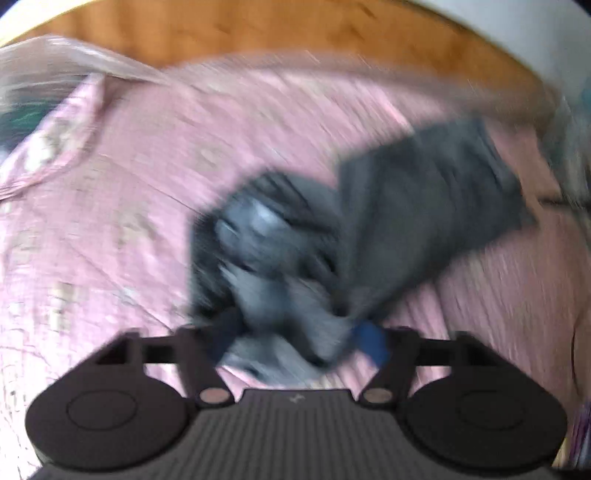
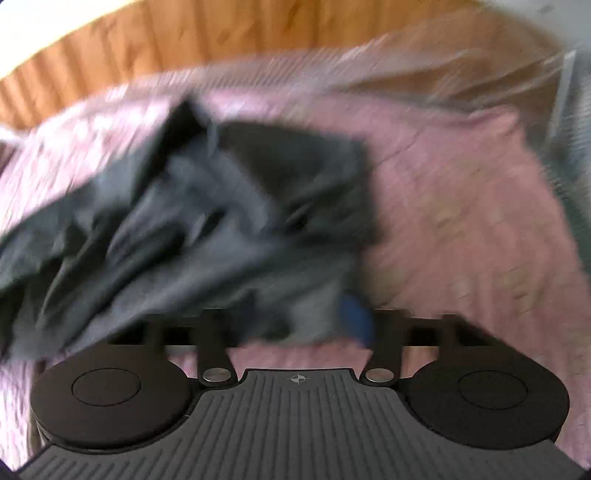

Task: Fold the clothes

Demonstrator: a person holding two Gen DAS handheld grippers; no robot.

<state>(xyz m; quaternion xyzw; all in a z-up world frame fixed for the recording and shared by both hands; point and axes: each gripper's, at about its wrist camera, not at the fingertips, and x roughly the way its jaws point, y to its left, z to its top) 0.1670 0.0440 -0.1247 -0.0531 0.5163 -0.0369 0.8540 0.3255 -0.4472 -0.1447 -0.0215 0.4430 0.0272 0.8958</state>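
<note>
Both grippers, left gripper (image 1: 295, 332) and right gripper (image 2: 291, 325), clamp crumpled grey garment (image 1: 424, 206); orientation blurred.

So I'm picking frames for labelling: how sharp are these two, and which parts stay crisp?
Left wrist view: heavy motion smear across the grey garment and pink bedspread; only the left claw body is sharp. Right wrist view: same streaking on garment and bedspread, the right claw body crisp; fisheye bends the wooden headboard.

You're in a home bedroom: a pink bedspread (image 1: 147, 206) covers the bed, with a wooden headboard (image 1: 280, 33) at 12 o'clock.
</note>
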